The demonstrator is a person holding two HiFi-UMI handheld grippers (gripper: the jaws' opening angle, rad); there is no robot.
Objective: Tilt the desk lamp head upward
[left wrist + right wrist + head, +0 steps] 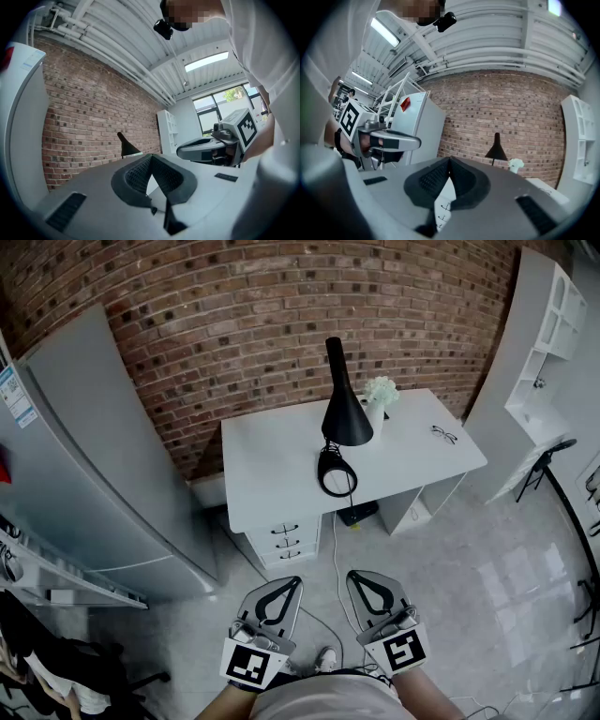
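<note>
A black desk lamp (345, 407) stands on the white desk (272, 465) against the brick wall, its cone head pointing down over its ring base (337, 474). Both grippers are low in the head view, well short of the desk. My left gripper (292, 583) and right gripper (354, 577) are shut with nothing between their jaws. The left gripper view shows its closed tips (151, 157) with the lamp (126, 146) far behind. In the right gripper view the closed tips (450, 160) sit below the distant lamp (497, 149).
A tall grey cabinet (84, 456) stands left of the desk and a white shelf unit (553, 334) to the right. On the desk are a vase of white flowers (379, 395) and glasses (444, 434). Drawers (286, 540) sit under it; a black chair (553, 460) is at right.
</note>
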